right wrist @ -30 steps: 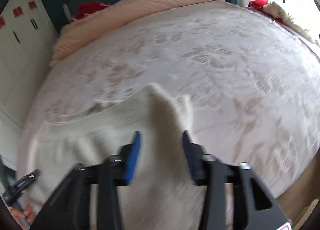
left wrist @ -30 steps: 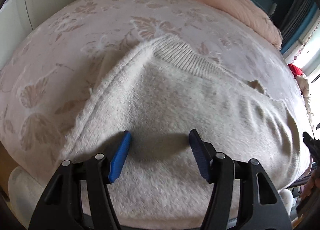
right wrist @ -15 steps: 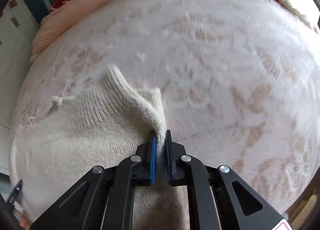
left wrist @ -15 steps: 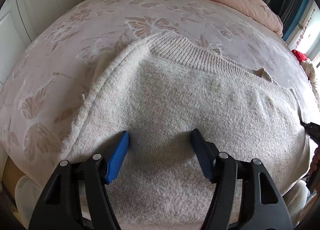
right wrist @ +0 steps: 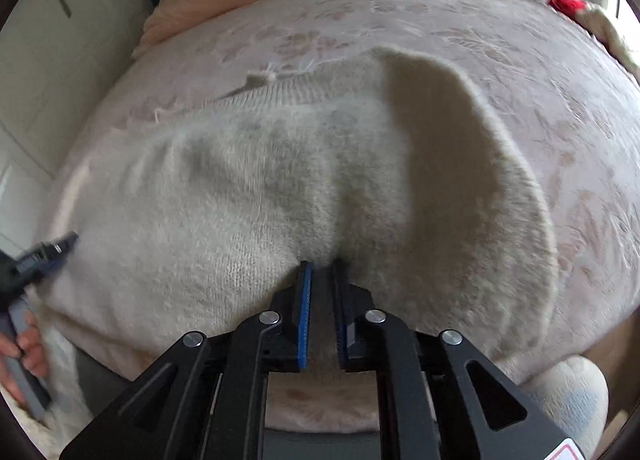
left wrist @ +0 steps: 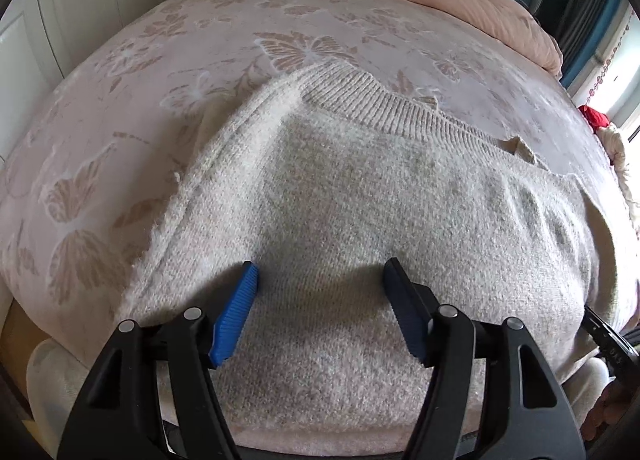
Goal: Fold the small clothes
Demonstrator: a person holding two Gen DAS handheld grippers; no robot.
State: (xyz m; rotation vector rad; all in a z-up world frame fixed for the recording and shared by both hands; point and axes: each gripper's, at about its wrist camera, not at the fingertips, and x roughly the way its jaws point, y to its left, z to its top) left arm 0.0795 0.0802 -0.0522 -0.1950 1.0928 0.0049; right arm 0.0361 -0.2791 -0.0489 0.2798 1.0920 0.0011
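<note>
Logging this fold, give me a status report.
Left claw open above the sweater. Right claw shut on sweater edge, flap lifted. Nothing in the way.

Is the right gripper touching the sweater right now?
Touching. The right wrist view shows the right gripper shut on a raised fold of the sweater, with knit pinched between its blue pads.

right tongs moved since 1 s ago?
Yes. The right tongs closed on the fuzzy cream knit sweater edge and pulled it leftward over the garment, away from the butterfly-patterned pink bedspread.
</note>
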